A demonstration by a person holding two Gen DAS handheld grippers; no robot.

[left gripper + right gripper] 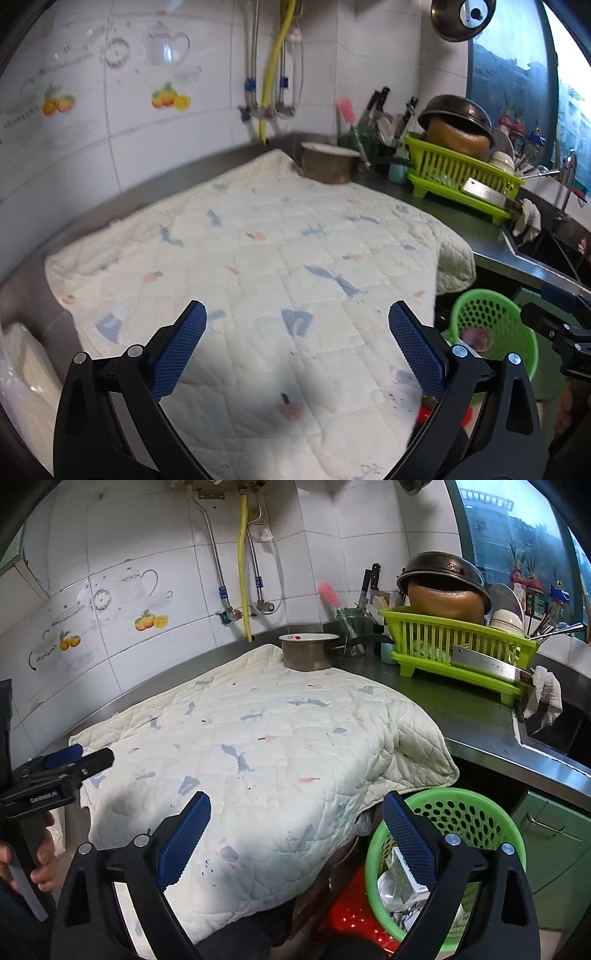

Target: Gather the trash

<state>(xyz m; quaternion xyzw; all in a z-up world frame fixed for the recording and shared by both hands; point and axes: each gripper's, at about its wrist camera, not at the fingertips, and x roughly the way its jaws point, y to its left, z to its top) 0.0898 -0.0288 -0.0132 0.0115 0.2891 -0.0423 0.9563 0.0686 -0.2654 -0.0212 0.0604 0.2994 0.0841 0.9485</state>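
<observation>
A green perforated trash basket (465,816) stands below the counter's front edge at lower right, with wrappers and other trash (399,882) inside; it also shows in the left wrist view (491,317). My right gripper (295,808) is open and empty, its right finger over the basket's rim. My left gripper (297,314) is open and empty above the quilted mat (258,258). The left gripper also shows at the left of the right wrist view (79,757), and the right gripper shows at the right edge of the left wrist view (554,314). No trash shows on the mat.
The white quilted mat (258,746) covers the steel counter (461,709). A metal pot (308,651) stands at its back corner. A green dish rack (461,650) with bowls and a cleaver stands right, next to a sink (554,731). A red stool (347,919) sits beside the basket.
</observation>
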